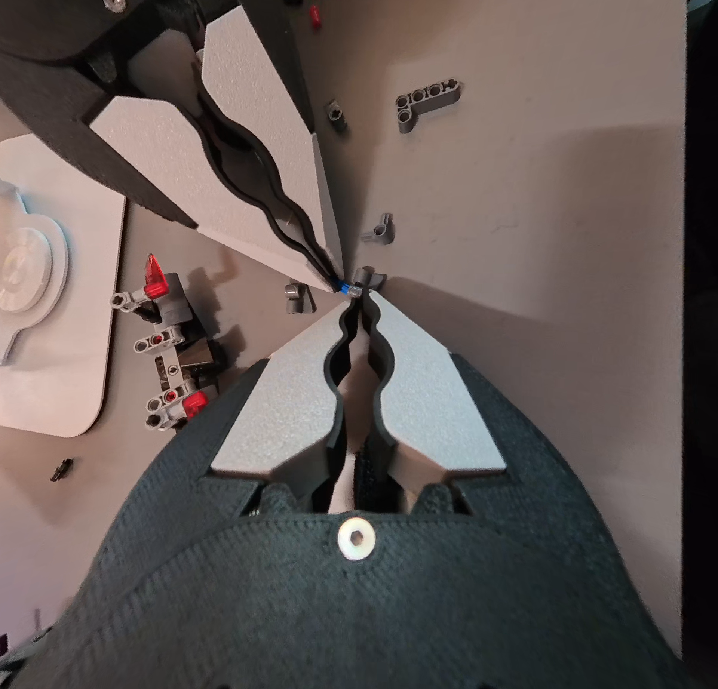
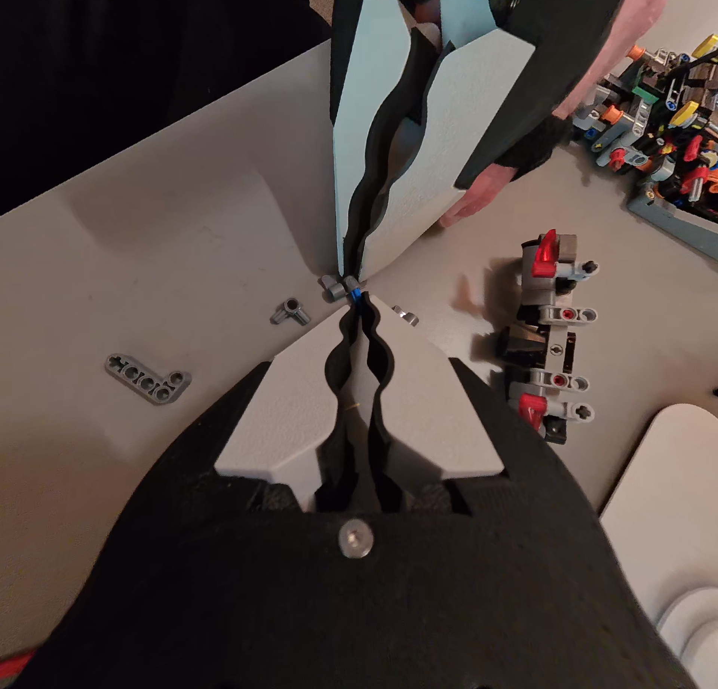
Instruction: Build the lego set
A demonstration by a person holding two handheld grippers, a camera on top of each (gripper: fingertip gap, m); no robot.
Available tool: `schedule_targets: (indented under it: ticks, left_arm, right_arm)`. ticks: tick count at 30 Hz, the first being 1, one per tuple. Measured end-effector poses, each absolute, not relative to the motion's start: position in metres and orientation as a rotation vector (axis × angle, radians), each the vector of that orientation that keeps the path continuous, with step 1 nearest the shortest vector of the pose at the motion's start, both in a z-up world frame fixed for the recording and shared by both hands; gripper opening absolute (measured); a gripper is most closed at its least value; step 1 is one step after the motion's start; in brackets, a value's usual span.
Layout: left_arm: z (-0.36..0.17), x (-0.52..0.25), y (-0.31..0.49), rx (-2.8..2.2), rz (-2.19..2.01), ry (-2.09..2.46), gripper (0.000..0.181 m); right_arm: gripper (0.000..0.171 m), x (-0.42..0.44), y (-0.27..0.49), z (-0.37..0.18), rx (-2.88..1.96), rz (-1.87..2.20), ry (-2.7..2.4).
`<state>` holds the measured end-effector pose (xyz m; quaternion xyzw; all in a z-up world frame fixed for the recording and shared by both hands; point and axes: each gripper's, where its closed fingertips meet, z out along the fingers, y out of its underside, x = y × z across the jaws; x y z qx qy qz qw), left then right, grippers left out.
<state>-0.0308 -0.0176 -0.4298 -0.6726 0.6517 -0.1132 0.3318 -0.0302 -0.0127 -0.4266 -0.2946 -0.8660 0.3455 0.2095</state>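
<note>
My left gripper [image 1: 362,299] is shut on a small grey connector [image 1: 369,278], low over the tabletop. My right gripper [image 2: 357,307] is shut on a short blue pin [image 2: 354,295]. The two grippers meet tip to tip, and the pin's end touches the connector [image 2: 338,286]. In the left wrist view the right gripper [image 1: 334,282] comes in from the upper left with the blue pin [image 1: 344,286]. In the right wrist view the left gripper [image 2: 351,276] comes down from the top. A grey, black and red sub-assembly [image 1: 167,344] [image 2: 551,336] lies beside them.
Loose grey parts lie around: an L-shaped beam [image 1: 427,103] [image 2: 147,379], an angle connector [image 1: 379,231] [image 2: 291,311] and another connector [image 1: 297,297] [image 2: 406,315]. A white tray [image 1: 58,320] [image 2: 660,515] and a large colourful model [image 2: 660,126] are nearby. The table edge [image 1: 684,320] is close. The grippers are tip to tip, or close to it. Left tips and right tips are each some 20 cm from the large colourful model [image 2: 660,126].
</note>
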Motion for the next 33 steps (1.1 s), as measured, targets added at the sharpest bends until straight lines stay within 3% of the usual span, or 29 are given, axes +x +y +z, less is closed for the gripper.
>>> schedule_targets:
  ticks: [1, 30, 33]
  left_arm:
    - [-0.4298, -0.0305, -0.0178, -1.75, -0.295, 1.714, 0.0]
    - [-0.4296, -0.0247, -0.0246, -1.737, -0.341, 1.703, 0.0]
    - [-0.4295, -0.0234, -0.0234, -1.751, -0.338, 1.683, 0.0]
  right_arm:
    - [0.0, -0.0301, -0.0129, -0.4265, -0.815, 0.962, -2.41]
    - [0.0, -0.0308, -0.0181, -0.4225, -0.913, 1.004, -2.42]
    - [0.011, -0.0306, -0.014, -0.4256, -0.964, 0.975, -2.438]
